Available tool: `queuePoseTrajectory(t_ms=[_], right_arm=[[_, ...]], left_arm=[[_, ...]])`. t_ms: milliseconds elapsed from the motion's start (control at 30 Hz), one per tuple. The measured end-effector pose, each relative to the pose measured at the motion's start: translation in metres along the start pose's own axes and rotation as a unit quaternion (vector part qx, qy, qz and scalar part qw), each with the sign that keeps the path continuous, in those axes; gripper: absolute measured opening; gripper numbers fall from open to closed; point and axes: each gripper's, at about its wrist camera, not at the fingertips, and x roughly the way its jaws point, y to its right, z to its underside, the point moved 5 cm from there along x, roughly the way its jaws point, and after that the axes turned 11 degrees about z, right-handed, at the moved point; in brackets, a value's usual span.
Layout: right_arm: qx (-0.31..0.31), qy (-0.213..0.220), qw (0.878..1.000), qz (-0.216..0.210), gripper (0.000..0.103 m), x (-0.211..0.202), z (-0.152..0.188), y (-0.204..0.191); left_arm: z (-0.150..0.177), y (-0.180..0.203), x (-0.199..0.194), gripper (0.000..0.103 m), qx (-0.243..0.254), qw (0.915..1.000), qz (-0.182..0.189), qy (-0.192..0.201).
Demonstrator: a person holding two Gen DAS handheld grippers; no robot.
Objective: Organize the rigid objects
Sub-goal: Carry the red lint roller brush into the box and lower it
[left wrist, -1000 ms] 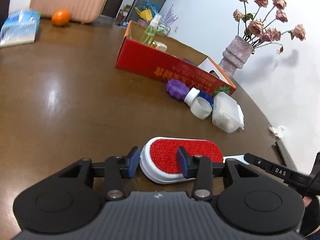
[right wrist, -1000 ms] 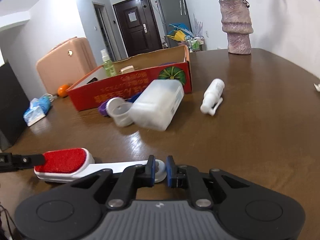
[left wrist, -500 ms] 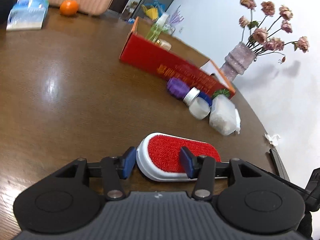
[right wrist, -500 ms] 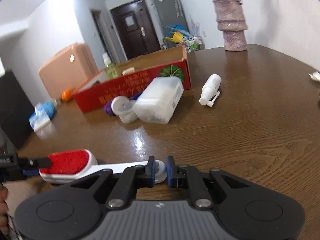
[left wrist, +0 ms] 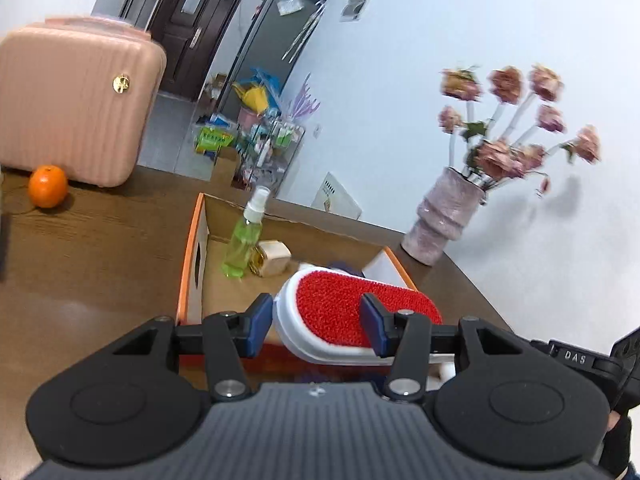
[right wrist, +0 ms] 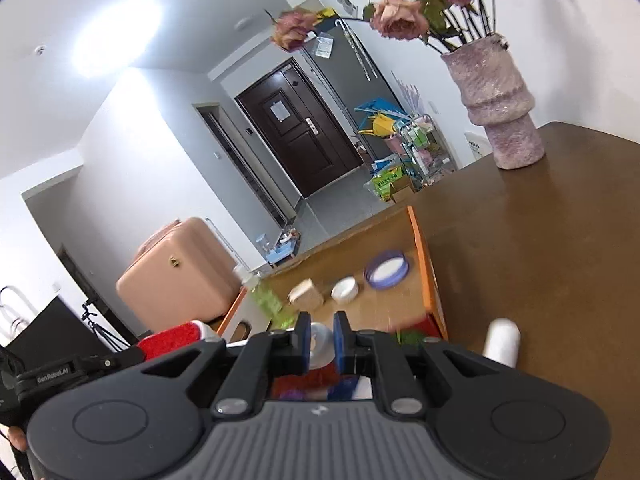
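Observation:
A lint brush (left wrist: pixel 340 308) with a red pad and white body hangs in the air over the open orange cardboard box (left wrist: pixel 192 264). My left gripper (left wrist: pixel 316 322) is shut across the brush's head. My right gripper (right wrist: pixel 321 336) is shut on the brush's white handle end (right wrist: pixel 320 340); the red head (right wrist: pixel 172 338) shows at the left of that view. Inside the box (right wrist: pixel 424 264) stand a green spray bottle (left wrist: pixel 244 236) and a small beige jar (left wrist: pixel 274 258), with a white dish (right wrist: pixel 345 290) and a blue-rimmed lid (right wrist: pixel 386 270) nearby.
A white bottle (right wrist: pixel 502 342) lies on the brown table (right wrist: pixel 540 260) right of the box. A purple vase of dried flowers (left wrist: pixel 440 220) stands at the table's far right. An orange (left wrist: pixel 48 186) and a pink suitcase (left wrist: pixel 72 100) sit at the far left.
Both grippers rose off the table with the brush and carried it forward, from in front of the box to above it. The loose items in front of the box have dropped out of view.

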Motion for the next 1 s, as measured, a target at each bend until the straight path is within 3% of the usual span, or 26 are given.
queuePoseTrajectory(t_ms=[200,400,667,733,867,1000], right_arm=[[0.005,-0.034,0.999,0.025,0.011,0.081,-0.019,0.002],[-0.025,-0.051,0.997,0.045,0.011,0.123,-0.003,0.002],[-0.123,-0.033,0.987,0.102,0.011,0.131,0.016,-0.015],[-0.146,-0.029,0.982,0.118,0.004,0.131,0.022,-0.016],[-0.180,-0.020,0.974,0.135,0.004,0.134,0.025,-0.017],[-0.196,-0.024,0.968,0.154,0.006,0.141,0.022,-0.017]], left_arm=[[-0.016,-0.053,0.061,0.049,-0.042,0.9984,-0.024,-0.030],[-0.001,-0.088,0.082,0.049,-0.064,0.9956,-0.043,-0.053],[0.009,-0.076,0.085,0.050,0.002,0.9954,-0.071,-0.064],[0.013,-0.071,0.086,0.050,0.017,0.9943,-0.081,-0.066],[0.024,-0.061,0.084,0.049,0.046,0.9922,-0.091,-0.072],[0.028,-0.056,0.080,0.049,0.044,0.9919,-0.095,-0.072]])
